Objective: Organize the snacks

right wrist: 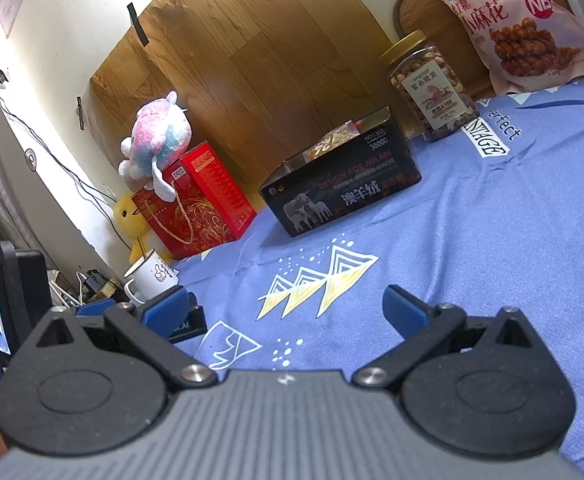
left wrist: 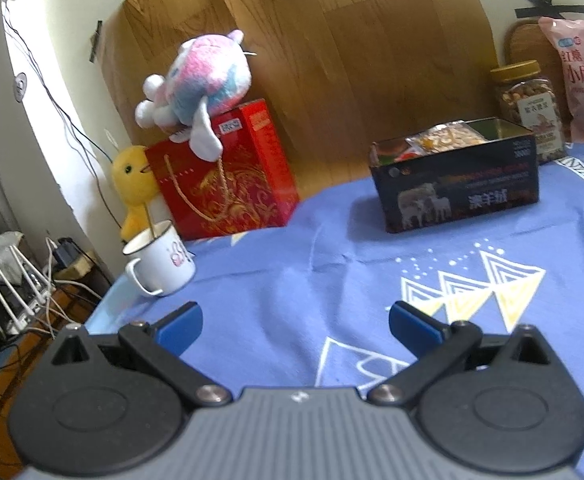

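Several snack packets fill an open black rectangular tin box (left wrist: 458,182) standing toward the far side of a blue patterned cloth-covered table (left wrist: 292,280).

Just beyond the box stand a clear plastic jar of nuts with a gold lid (right wrist: 432,88) and a pink bag of fried dough twists (right wrist: 520,24); farther left, a pink-and-blue plush toy (left wrist: 200,84) lies on a red gift box (left wrist: 228,176), with a white enamel mug (left wrist: 160,260) near it at the table edge. The left gripper (left wrist: 295,326) and right gripper (right wrist: 286,310) hover low over the cloth, jaws spread wide, holding nothing.
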`<state>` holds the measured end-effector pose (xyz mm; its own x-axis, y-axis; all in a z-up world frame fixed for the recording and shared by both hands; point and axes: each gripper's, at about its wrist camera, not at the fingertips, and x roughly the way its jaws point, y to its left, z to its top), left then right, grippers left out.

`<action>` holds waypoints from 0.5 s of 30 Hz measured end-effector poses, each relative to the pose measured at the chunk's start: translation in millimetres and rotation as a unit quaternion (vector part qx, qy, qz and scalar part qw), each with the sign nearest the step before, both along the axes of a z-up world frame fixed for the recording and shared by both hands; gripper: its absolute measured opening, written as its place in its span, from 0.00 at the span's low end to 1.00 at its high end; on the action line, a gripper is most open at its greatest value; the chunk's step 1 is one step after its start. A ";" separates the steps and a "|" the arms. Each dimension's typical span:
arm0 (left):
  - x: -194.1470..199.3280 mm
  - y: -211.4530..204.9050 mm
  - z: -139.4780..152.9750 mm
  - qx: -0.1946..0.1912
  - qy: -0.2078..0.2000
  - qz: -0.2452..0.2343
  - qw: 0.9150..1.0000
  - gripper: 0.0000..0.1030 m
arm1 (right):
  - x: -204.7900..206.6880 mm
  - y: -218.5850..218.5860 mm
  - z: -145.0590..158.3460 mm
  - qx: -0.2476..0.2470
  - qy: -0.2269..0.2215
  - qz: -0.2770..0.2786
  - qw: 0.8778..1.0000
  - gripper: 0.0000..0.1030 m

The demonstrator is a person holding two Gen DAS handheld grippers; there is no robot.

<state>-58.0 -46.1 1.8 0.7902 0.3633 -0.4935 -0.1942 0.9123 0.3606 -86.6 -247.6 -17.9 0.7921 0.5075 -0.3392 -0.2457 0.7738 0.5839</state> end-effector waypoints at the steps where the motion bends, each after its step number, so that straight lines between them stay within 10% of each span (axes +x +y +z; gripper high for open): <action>1: 0.1 -0.5 -0.4 -0.004 0.004 -0.002 1.000 1.00 | 0.2 -0.1 -0.1 0.000 0.000 0.001 1.000 1.00; 15: 0.3 -5.2 -7.9 -0.016 0.031 -0.011 0.999 1.00 | -0.4 -1.9 -0.8 0.001 0.001 0.000 1.000 1.00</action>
